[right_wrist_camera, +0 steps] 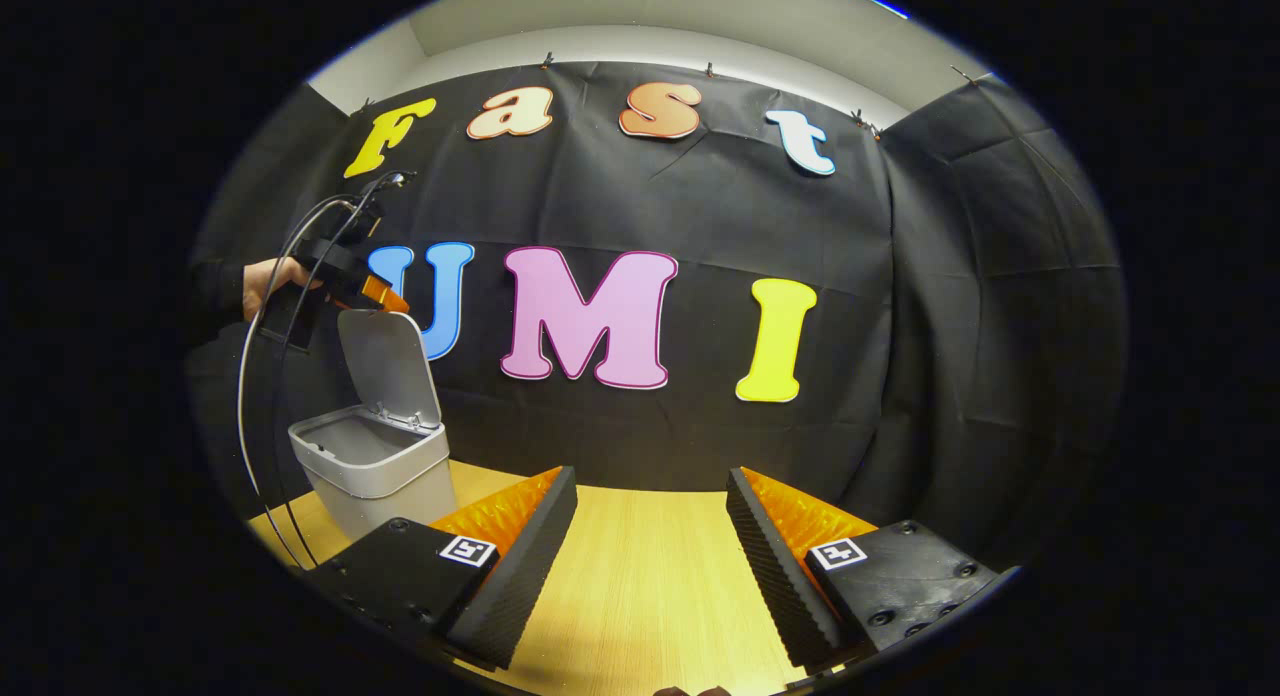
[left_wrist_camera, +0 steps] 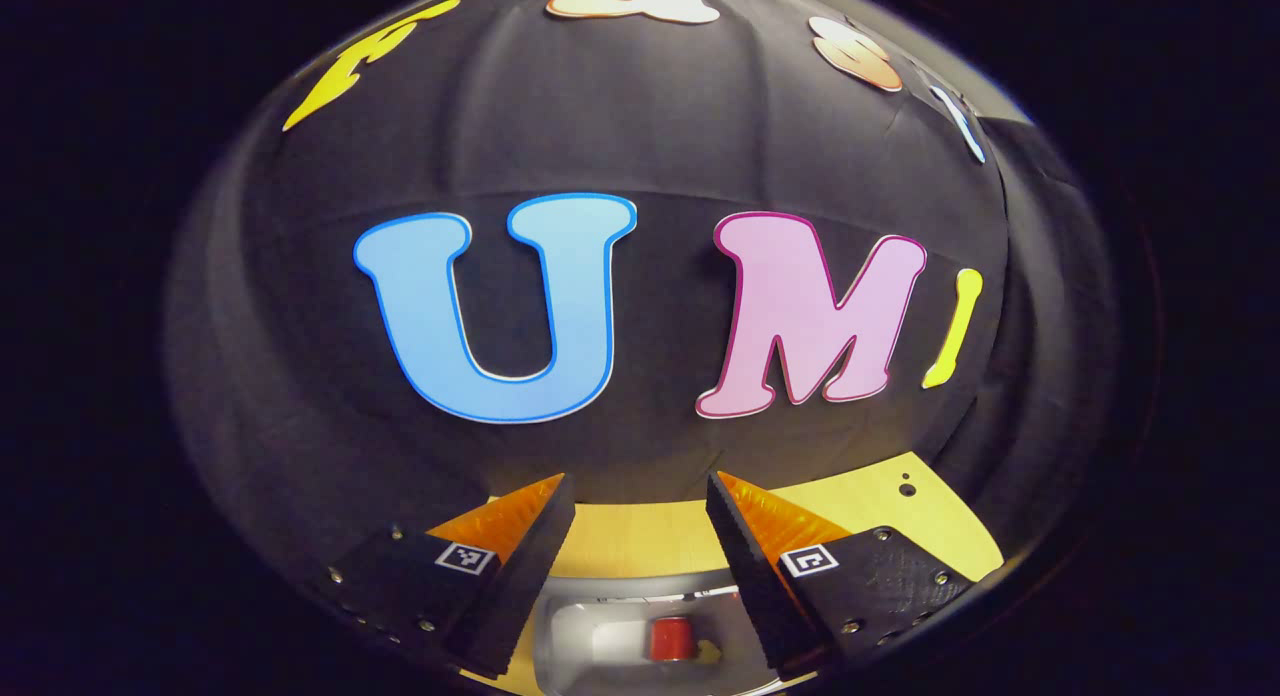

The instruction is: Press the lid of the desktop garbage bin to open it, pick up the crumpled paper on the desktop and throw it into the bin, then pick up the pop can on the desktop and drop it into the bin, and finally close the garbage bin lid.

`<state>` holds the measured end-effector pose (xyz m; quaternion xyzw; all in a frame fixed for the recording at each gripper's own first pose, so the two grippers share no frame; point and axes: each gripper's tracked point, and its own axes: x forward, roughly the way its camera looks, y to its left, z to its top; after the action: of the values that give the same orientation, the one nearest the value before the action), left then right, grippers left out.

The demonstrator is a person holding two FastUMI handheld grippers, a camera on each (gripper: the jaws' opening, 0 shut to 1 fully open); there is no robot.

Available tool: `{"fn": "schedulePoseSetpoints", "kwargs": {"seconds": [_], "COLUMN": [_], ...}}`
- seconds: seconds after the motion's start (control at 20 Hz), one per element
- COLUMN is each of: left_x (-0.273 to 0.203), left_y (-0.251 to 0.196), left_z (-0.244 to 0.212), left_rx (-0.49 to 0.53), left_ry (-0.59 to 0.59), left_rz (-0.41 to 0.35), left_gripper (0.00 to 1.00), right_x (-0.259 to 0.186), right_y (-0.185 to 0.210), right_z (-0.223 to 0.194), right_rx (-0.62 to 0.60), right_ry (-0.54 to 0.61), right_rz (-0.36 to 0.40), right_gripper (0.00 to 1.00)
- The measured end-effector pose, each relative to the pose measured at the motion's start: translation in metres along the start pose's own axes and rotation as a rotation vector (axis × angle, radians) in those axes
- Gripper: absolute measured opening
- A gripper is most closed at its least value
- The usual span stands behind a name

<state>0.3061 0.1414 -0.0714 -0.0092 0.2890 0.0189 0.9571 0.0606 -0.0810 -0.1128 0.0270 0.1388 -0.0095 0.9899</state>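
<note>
A black cloth wall closes the back of the booth, and a light wooden desktop (right_wrist_camera: 640, 576) spans the lower part of both views.

Right gripper view, left to right: at the upper left, a hand (right_wrist_camera: 265, 281) holds the left gripper (right_wrist_camera: 385, 298) above the raised lid (right_wrist_camera: 385, 361) of the garbage bin (right_wrist_camera: 375, 466). Whether that gripper touches the lid's top edge cannot be told. The lid stands nearly upright, hinged at the back of the bin, and the bin mouth is open. The bin sits on the desktop at the lower left, just behind and left of the right gripper's left finger. The right gripper (right_wrist_camera: 650, 536) occupies the bottom centre, jaws spread wide with bare desktop between them; it holds nothing and is well apart from the bin.

Left gripper view, left to right: the left gripper (left_wrist_camera: 640, 536) shows at the bottom of the frame, jaws spread apart and empty. Below and between the fingers, at the bottom centre, lies the open bin interior (left_wrist_camera: 600, 636), with the red pop can (left_wrist_camera: 672, 638) inside it. A small yellow patch beside the can is too small to identify.
</note>
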Motion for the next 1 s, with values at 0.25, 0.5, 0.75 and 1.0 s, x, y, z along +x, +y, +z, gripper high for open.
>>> {"fn": "schedulePoseSetpoints", "kwargs": {"seconds": [0.25,0.5,0.75,1.0], "left_x": [-0.039,-0.061,-0.068,-0.068], "left_y": [-0.004,-0.008,-0.015,-0.015], "left_z": [-0.049,-0.119,-0.169,-0.184], "left_rx": [-0.011,0.007,-0.009,-0.021], "left_ry": [-0.005,0.053,0.101,0.082], "left_rz": [0.06,0.095,0.1,0.114], "left_gripper": [0.89,0.89,0.89,0.9], "right_x": [0.004,0.005,0.006,0.01], "right_y": [0.015,0.028,0.033,0.032], "right_z": [-0.008,-0.013,-0.026,-0.039], "right_rx": [-0.014,-0.029,-0.038,-0.046], "right_ry": [0.015,0.026,0.053,0.084], "right_rz": [0.042,0.075,0.09,0.088], "right_gripper": [0.98,0.98,0.98,0.98]}}
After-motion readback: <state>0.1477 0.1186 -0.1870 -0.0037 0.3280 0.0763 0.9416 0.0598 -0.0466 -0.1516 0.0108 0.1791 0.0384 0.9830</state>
